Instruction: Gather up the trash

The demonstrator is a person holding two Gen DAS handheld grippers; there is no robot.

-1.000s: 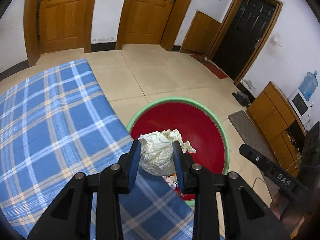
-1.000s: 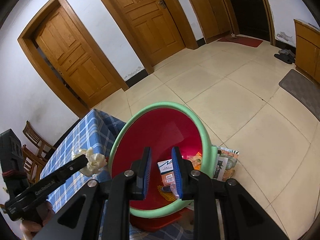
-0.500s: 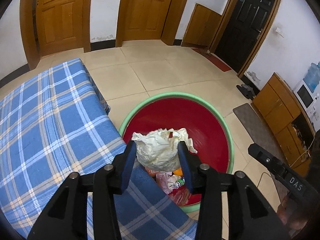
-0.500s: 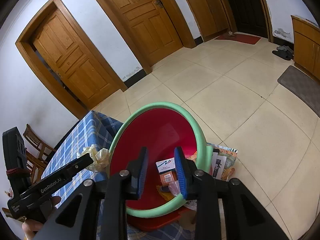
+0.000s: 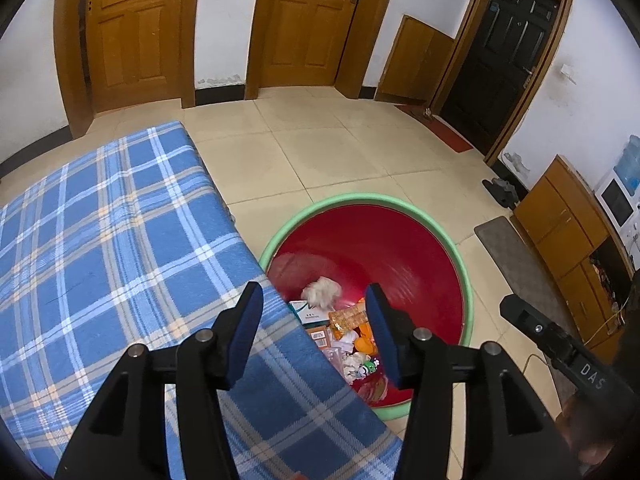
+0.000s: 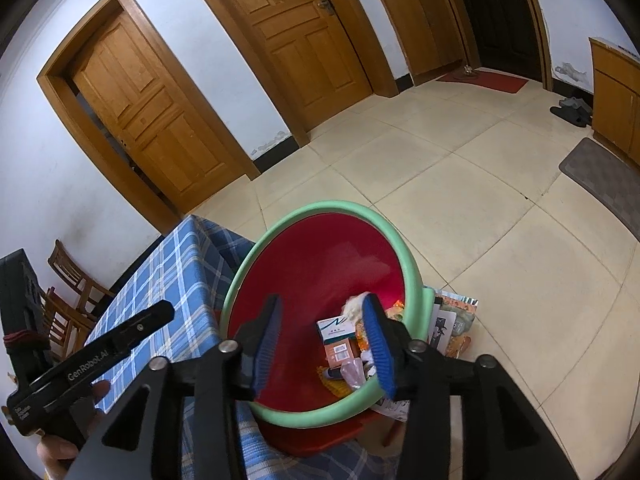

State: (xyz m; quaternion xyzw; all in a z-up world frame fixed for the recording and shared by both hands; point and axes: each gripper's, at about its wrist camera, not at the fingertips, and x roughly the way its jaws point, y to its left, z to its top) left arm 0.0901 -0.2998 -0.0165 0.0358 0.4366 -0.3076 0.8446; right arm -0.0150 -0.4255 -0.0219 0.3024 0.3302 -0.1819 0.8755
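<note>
The left gripper (image 5: 314, 326) had spread wide and let go of the crumpled paper (image 5: 322, 290), which now sat blurred inside the red bin (image 5: 424, 264) at twelve o'clock of its fingertips. The right gripper (image 6: 322, 342) had also widened, holding nothing above the bin.

Glossy red plastic bin (image 5: 400, 248) with matt green rim, woven checked cloth (image 5: 100, 240), crumpled paper (image 5: 322, 290) inside.

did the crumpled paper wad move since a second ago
Yes. It was clamped between the left gripper fingers above the table edge; now those jaws are open and the crumpled paper wad lies down inside the red bin on the other trash.
</note>
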